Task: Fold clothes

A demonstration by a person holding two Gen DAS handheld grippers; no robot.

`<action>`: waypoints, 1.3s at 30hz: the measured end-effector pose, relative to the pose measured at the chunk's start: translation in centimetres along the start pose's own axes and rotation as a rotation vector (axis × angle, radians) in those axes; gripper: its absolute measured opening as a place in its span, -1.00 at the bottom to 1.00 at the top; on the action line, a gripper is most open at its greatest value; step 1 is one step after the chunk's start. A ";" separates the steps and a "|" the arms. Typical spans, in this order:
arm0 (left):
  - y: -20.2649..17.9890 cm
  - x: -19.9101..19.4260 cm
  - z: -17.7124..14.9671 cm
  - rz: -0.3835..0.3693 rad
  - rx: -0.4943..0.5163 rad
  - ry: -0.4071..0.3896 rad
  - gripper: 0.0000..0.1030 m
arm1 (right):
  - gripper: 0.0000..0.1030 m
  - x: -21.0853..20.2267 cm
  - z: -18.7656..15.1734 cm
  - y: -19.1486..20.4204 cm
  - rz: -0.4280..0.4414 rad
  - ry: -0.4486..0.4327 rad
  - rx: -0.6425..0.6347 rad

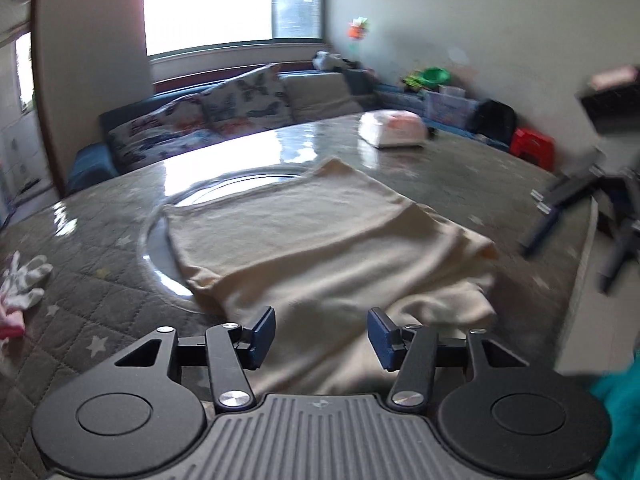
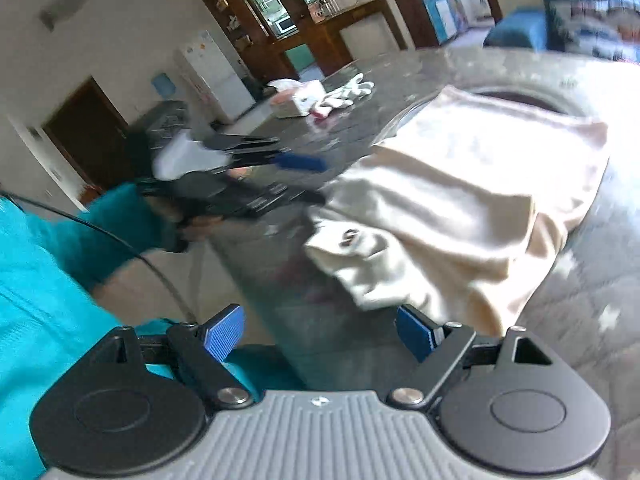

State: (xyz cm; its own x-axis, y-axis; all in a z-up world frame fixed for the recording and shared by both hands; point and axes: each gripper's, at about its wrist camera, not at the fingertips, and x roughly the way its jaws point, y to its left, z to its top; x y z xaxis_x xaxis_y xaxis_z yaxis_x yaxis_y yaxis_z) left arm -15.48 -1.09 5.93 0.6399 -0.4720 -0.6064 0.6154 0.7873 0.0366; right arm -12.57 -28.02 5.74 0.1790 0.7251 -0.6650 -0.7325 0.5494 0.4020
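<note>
A cream garment point(image 1: 320, 248) lies partly folded on the grey quilted table point(image 1: 100, 312), its near end rumpled and hanging toward the table's edge. It also shows in the right wrist view point(image 2: 480, 200), with a buttoned corner point(image 2: 348, 240) nearest. My left gripper point(image 1: 321, 334) is open, its blue pads either side of the near cloth, nothing held. It shows blurred in the right wrist view point(image 2: 308, 180), at the garment's left edge. My right gripper point(image 2: 320, 330) is open and empty, just short of the garment's near corner. It shows blurred at the right of the left wrist view point(image 1: 560, 216).
White gloves point(image 1: 24, 280) lie at the table's left edge. A white tissue pack point(image 1: 392, 128) sits at the far side. A glass turntable point(image 1: 160, 248) lies under the garment. A sofa with patterned cushions point(image 1: 200, 120) is beyond. My teal sleeve point(image 2: 60, 260) is at lower left.
</note>
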 end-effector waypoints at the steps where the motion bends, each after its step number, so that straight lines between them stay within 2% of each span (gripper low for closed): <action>1: -0.6 -0.1 -0.3 -0.011 0.037 0.007 0.10 | 0.65 0.4 0.0 0.2 -0.037 0.003 -0.030; 6: -2.4 0.8 -1.5 -0.049 0.132 0.046 0.10 | 0.65 2.7 -0.6 1.2 -0.213 0.018 -0.204; 8: -2.7 0.8 -1.6 -0.070 0.155 0.038 0.10 | 0.65 3.6 -0.8 1.5 -0.270 0.030 -0.261; 12: -2.5 0.0 -1.9 -0.112 0.174 0.030 0.10 | 0.50 4.3 -1.0 2.3 -0.339 0.050 -0.351; 20: -3.8 1.8 -2.5 -0.140 0.258 0.067 0.07 | 0.16 6.2 -1.0 2.6 -0.390 0.075 -0.479; 22: -3.8 2.0 -2.5 -0.126 0.256 0.054 -0.19 | 0.08 6.3 -1.1 2.9 -0.390 0.074 -0.508; 24: -3.3 2.1 -2.3 -0.121 0.230 0.038 -0.65 | -0.05 6.6 -1.0 2.9 -0.383 0.071 -0.508; 25: -3.1 2.0 -2.1 -0.120 0.218 0.026 -0.66 | -0.10 6.6 -1.0 2.9 -0.378 0.067 -0.499; 26: -2.9 1.8 -1.9 -0.118 0.207 0.013 -0.71 | -0.23 6.6 -0.9 2.8 -0.372 0.063 -0.490; 27: -2.7 1.6 -1.6 -0.116 0.197 -0.003 -0.72 | -0.53 6.7 -0.8 2.8 -0.368 0.060 -0.481; 29: -2.1 1.6 -1.0 -0.106 0.164 -0.021 -0.73 | -0.78 6.6 -0.6 2.7 -0.373 0.049 -0.461; 34: -0.6 2.1 0.6 -0.084 0.076 -0.055 -0.72 | -0.86 5.6 1.0 1.9 -0.402 -0.050 -0.367; 36: 0.0 2.6 1.1 -0.078 0.050 -0.058 -0.57 | -0.86 5.2 1.9 1.0 -0.411 -0.087 -0.304; 37: 0.0 2.7 1.0 -0.075 0.048 -0.060 -0.57 | -0.87 5.0 2.2 0.6 -0.413 -0.103 -0.278; 38: 0.0 2.8 1.0 -0.072 0.048 -0.061 -0.45 | -0.87 4.9 2.6 0.1 -0.414 -0.116 -0.254; 39: -0.1 2.7 0.8 -0.067 0.058 -0.058 -0.23 | -0.87 5.0 2.9 -0.5 -0.411 -0.123 -0.228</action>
State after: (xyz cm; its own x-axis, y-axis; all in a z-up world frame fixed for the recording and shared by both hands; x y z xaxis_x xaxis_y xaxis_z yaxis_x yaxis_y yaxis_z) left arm -13.41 -2.75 4.93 0.6208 -0.5467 -0.5620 0.6825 0.7296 0.0442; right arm -9.44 -23.46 4.08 0.5502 0.5183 -0.6547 -0.7075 0.7058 -0.0358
